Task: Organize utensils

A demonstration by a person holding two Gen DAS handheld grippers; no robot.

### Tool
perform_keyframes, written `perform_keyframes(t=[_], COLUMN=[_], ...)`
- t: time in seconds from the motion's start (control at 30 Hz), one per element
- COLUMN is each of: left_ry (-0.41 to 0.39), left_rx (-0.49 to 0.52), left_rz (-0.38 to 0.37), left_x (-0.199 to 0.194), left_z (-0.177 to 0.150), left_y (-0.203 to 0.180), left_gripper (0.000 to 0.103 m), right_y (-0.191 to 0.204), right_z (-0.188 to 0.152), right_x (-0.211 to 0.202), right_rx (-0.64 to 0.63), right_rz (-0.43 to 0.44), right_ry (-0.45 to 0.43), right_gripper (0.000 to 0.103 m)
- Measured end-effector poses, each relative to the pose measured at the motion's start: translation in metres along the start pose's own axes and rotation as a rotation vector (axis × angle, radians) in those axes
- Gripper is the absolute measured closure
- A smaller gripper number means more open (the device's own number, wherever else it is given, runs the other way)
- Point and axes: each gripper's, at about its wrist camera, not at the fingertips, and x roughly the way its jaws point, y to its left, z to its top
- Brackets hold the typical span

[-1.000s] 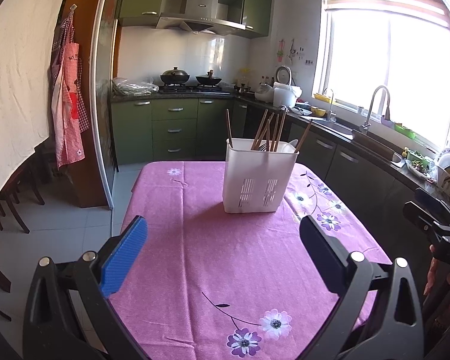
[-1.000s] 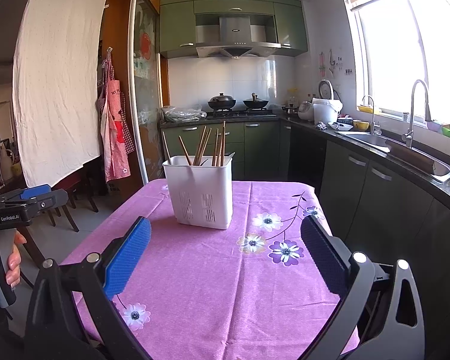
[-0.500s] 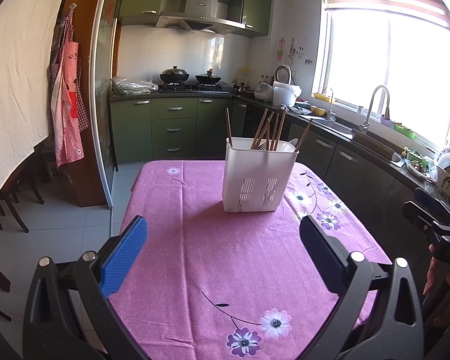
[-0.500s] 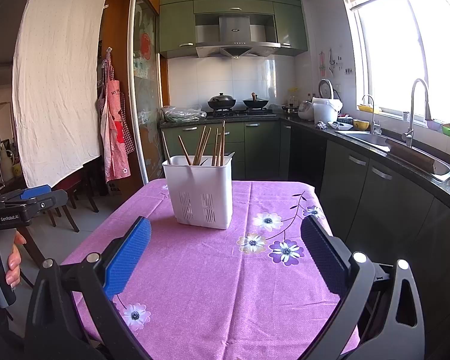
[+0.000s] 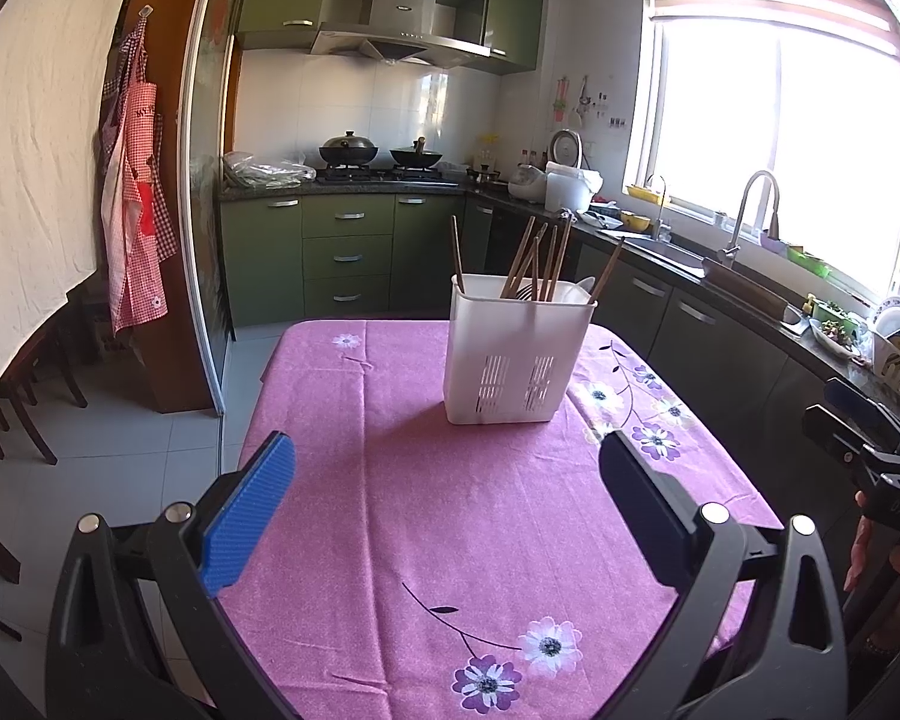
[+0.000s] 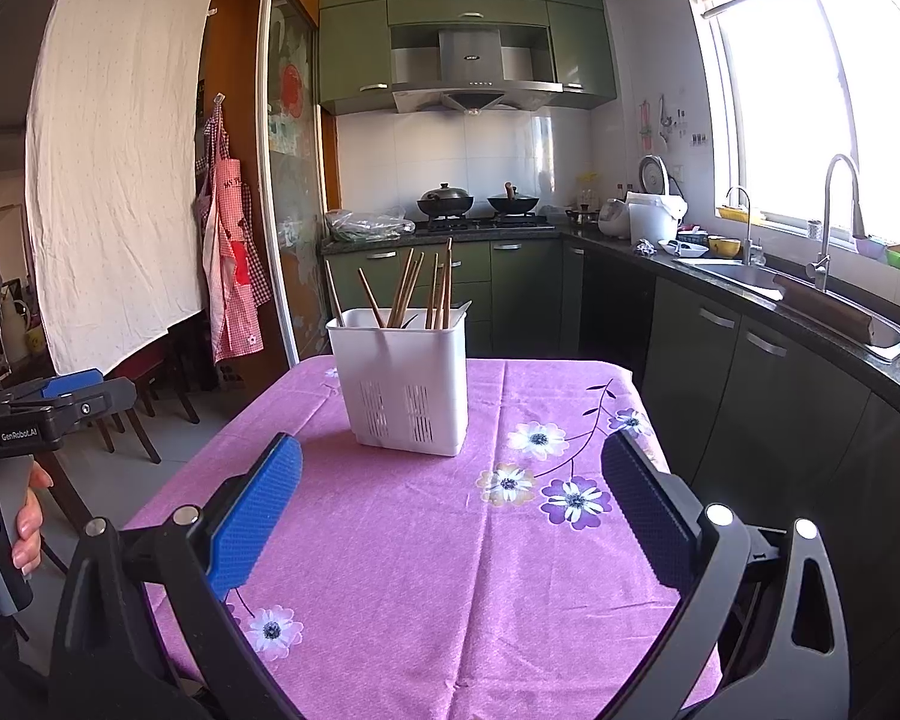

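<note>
Left wrist view: the left tool (image 5: pixel 447 501) hangs with its jaws spread wide and nothing between them, low over the pink-clothed counter (image 5: pixel 426 546), and the white utensil caddy (image 5: pixel 517 349) stands straight ahead, well apart, slightly right of centre. Right wrist view: the right tool (image 6: pixel 450 507), likewise spread and empty, has the caddy ahead and slightly left, so neither hand looks clearly nearer. Wooden chopsticks (image 6: pixel 403 287) stand near-upright in it, leaning apart; a pale spoon-like piece shows at its rim.
</note>
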Motion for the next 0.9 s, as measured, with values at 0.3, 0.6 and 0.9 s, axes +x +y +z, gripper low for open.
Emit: perform_keyframes(t=[0.3, 0.6, 0.9], left_ry=[-0.002, -0.003, 0.018], left_rx=[0.003, 0.004, 0.004], left_rz=[0.0, 0.002, -0.003], left_x=[-0.0003, -0.0006, -0.0034], left_z=[-0.0012, -0.0007, 0.0046], left_y=[-0.0018, -0.002, 0.0], left_gripper=[0.007, 0.007, 0.007], right_y=[0.0002, 0.0006, 0.0007], right_z=[-0.0003, -0.001, -0.0035], right_x=[0.0005, 0.0016, 0.0031], right_rx=[0.002, 0.001, 0.001], right_rz=[0.002, 0.002, 0.004], right_ry=[0.0, 0.0, 0.004], right_gripper=[0.004, 0.004, 0.004])
